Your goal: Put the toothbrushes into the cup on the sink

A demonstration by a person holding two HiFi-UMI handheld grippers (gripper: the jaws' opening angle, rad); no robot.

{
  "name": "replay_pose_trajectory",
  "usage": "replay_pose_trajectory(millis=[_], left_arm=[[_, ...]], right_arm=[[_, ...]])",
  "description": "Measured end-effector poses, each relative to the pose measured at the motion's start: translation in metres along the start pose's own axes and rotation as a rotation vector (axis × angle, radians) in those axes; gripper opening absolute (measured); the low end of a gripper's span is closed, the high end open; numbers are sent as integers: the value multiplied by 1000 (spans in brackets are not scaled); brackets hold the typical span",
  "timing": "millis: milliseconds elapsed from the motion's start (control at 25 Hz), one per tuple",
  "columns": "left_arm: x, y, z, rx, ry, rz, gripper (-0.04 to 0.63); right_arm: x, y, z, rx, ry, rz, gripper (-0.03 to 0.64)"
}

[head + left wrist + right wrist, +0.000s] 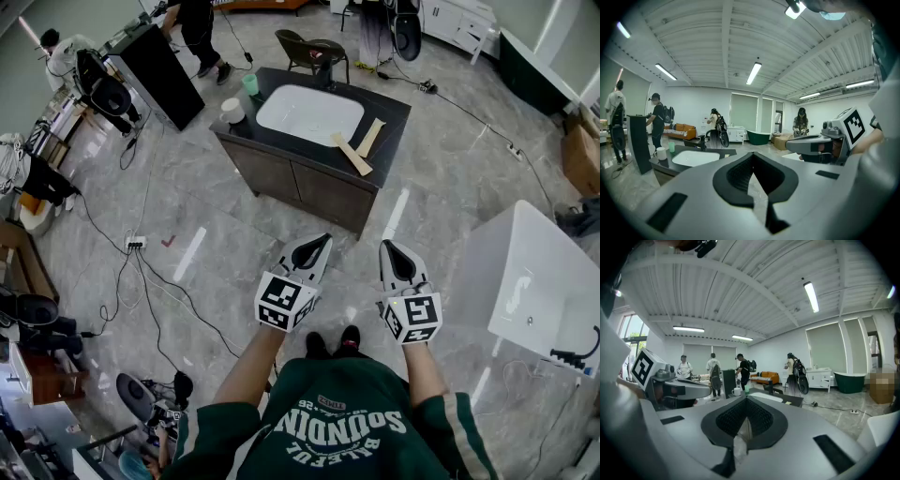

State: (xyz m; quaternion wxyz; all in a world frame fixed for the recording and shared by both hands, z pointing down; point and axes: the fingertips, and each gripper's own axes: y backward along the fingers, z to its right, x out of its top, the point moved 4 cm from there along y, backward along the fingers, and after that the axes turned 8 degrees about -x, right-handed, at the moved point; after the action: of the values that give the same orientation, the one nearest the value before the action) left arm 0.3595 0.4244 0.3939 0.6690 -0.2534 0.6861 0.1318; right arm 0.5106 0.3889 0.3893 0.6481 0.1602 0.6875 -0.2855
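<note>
We take the basin (309, 114) as landmark. Head view: two pale flat strips, which we judge to be the toothbrushes (352, 154), lie on the dark counter (392, 105) just right of the basin. One runs diagonally toward the near right corner. The other meets it at an angle, and we cannot tell whether they overlap. A white cup (232, 111) and a green cup (250, 84) stand left of the basin. Which one is meant cannot be told. The left gripper (319, 246) and the right gripper (394, 251) are held over the floor (187, 216), well short of the counter, both aimed toward it with jaws together. Left gripper view: the jaws meet at the tips with nothing clamped. The basin and both cups sit ahead to the left, and no toothbrush shows. Right gripper view: the jaws are closed and empty. The white cup stands beyond, left of the tips, and a pale sliver right of the basin may be a toothbrush. The right gripper is on the toothbrush side, so we judge it the nearer. Its jaws must part and straddle a strip across its long axis.
</note>
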Motion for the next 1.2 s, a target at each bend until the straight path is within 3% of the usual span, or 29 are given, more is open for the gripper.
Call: replay_pose_trajectory(millis=[160,480,840,1200], left_arm=[[1,-5,11,15,5,4,11],[-4,-13,21,23,-22,1,11],[-5,-26,19,53,9,-17,11],[-2,-37,-8,30,-27,-4,11]], right_arm=[[-1,12,11,3,-53,5,43],[-5,14,16,20,-36,-2,41],[-5,9,29,49,-56,-4,41],[-12,-15,30,17,-58,-19,41]])
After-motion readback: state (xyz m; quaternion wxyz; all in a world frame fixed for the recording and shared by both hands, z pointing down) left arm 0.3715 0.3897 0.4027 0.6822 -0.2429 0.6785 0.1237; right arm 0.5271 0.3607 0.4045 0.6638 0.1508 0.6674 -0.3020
